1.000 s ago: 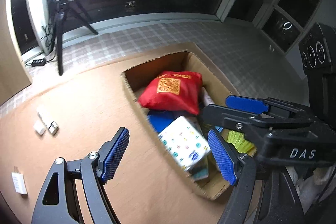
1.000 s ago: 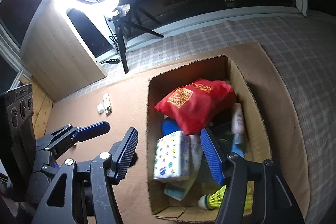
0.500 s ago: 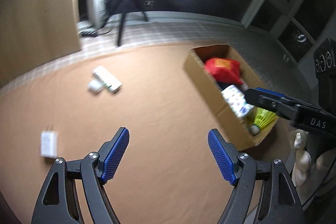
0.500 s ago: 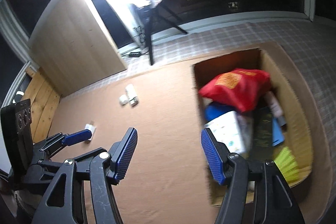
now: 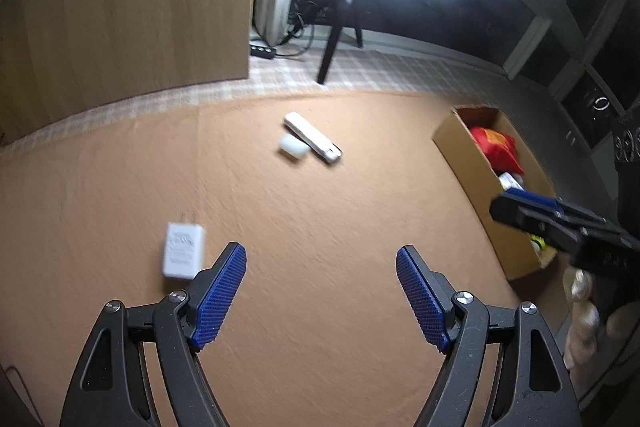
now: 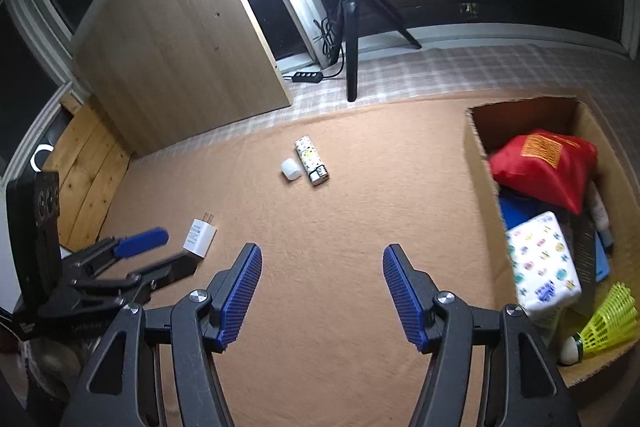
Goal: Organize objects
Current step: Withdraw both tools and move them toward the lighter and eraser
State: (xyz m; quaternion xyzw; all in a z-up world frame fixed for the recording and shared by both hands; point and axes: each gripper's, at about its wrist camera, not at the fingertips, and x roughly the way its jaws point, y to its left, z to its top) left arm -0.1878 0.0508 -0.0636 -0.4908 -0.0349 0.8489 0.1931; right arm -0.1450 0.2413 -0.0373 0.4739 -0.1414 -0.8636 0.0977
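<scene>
A cardboard box (image 6: pixel 478 163) stands on the brown mat at the right and holds a red bag (image 6: pixel 544 167), a patterned white pack (image 6: pixel 540 259) and a yellow shuttlecock (image 6: pixel 604 323). The box also shows in the left wrist view (image 5: pixel 464 155). A white charger plug (image 5: pixel 182 251) (image 6: pixel 200 235) lies on the mat just ahead of the left finger of my left gripper (image 5: pixel 321 291), which is open and empty. A patterned lighter (image 6: pixel 311 159) (image 5: pixel 312 143) and a small white cap (image 6: pixel 290 169) (image 5: pixel 294 148) lie mid-mat. My right gripper (image 6: pixel 322 291) is open and empty over bare mat.
A ring light on a black tripod (image 6: pixel 351 39) stands behind the mat on checked flooring, with a power strip (image 6: pixel 306 77) beside it. A wooden panel (image 6: pixel 180 51) leans at the back left.
Both grippers have swung left, away from the box, toward the loose items on the mat. The left gripper has come close to the charger plug. Both stayed open.
</scene>
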